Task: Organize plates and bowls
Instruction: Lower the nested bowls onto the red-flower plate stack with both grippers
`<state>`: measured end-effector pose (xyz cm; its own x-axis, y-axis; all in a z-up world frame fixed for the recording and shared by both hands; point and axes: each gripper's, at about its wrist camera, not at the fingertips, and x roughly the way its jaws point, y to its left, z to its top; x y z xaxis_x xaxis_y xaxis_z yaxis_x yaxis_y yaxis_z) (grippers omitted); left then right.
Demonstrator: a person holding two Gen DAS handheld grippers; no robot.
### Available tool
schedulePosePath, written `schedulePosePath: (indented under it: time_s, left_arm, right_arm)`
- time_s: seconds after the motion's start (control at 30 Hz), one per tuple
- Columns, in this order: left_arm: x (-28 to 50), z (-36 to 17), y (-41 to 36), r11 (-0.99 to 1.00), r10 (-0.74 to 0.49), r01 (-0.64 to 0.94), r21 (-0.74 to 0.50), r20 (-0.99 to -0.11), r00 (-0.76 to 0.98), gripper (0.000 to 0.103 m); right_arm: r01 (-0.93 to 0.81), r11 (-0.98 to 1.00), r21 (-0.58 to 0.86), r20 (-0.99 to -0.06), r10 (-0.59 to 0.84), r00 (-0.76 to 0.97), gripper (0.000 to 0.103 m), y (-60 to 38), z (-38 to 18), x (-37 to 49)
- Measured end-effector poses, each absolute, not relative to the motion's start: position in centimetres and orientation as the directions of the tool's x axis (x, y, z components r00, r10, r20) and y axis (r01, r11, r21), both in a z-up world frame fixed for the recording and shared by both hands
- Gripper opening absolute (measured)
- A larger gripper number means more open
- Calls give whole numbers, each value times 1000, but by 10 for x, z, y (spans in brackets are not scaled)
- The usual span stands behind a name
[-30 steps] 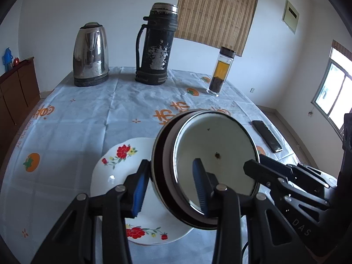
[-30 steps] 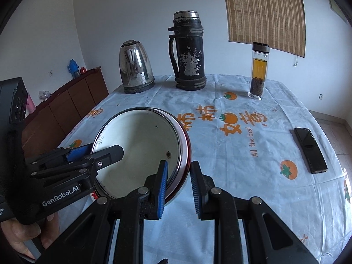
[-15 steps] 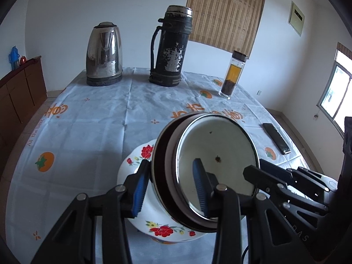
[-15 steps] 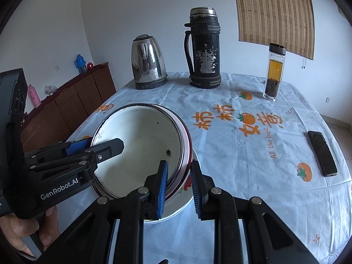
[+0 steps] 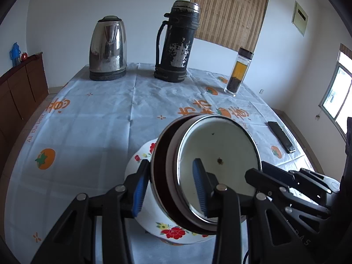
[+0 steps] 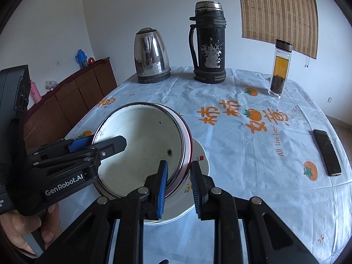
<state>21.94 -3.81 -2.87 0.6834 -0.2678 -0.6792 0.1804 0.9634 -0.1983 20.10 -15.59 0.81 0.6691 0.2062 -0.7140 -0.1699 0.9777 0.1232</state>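
Two nested enamel bowls [image 5: 217,154], white inside and dark red outside, hang tilted above a white plate with red flowers [image 5: 173,233] on the tablecloth. My left gripper [image 5: 170,189] is shut on the stack's near wall, one blue pad inside and one outside. In the right wrist view my right gripper [image 6: 180,187] is shut on the opposite rim of the bowls [image 6: 140,145], with the plate [image 6: 202,160] showing just beneath. Each view also shows the other tool: the right gripper [image 5: 257,171] and the left gripper [image 6: 99,142], held by a hand [image 6: 19,224].
At the far end of the table stand a steel kettle [image 5: 107,50], a worn black thermos [image 5: 176,44] and a glass tea bottle [image 5: 238,72]. A dark phone [image 6: 327,151] lies near the right edge. A wooden sideboard [image 6: 72,96] runs along the left wall.
Both grippers have carried the bowls across the table and slightly down. The flowered plate, earlier off to the bowls' left, now lies right under them. The grips are unchanged.
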Motion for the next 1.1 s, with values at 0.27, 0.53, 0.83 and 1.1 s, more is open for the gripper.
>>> schedulePosePath:
  time_s: [0.27, 0.53, 0.83, 1.1]
  left_arm:
    - [224, -35, -33, 963, -267, 172, -206, -691, 671, 37]
    - [227, -43, -32, 961, -275, 169, -218, -712, 646, 37]
    - [236, -54, -30, 955, -294, 160, -249, -744, 599, 37]
    - [234, -54, -36, 957, -291, 174, -234, -741, 605, 37]
  right_arm:
    - [-175, 977, 119, -733, 205, 648, 23, -150, 0, 205]
    - [-176, 978, 109, -751, 197, 630, 23, -147, -4, 209]
    - [-181, 978, 104, -764, 195, 615, 23, -146, -6, 214]
    - [-169, 980, 101, -769, 185, 613, 23, -149, -8, 219]
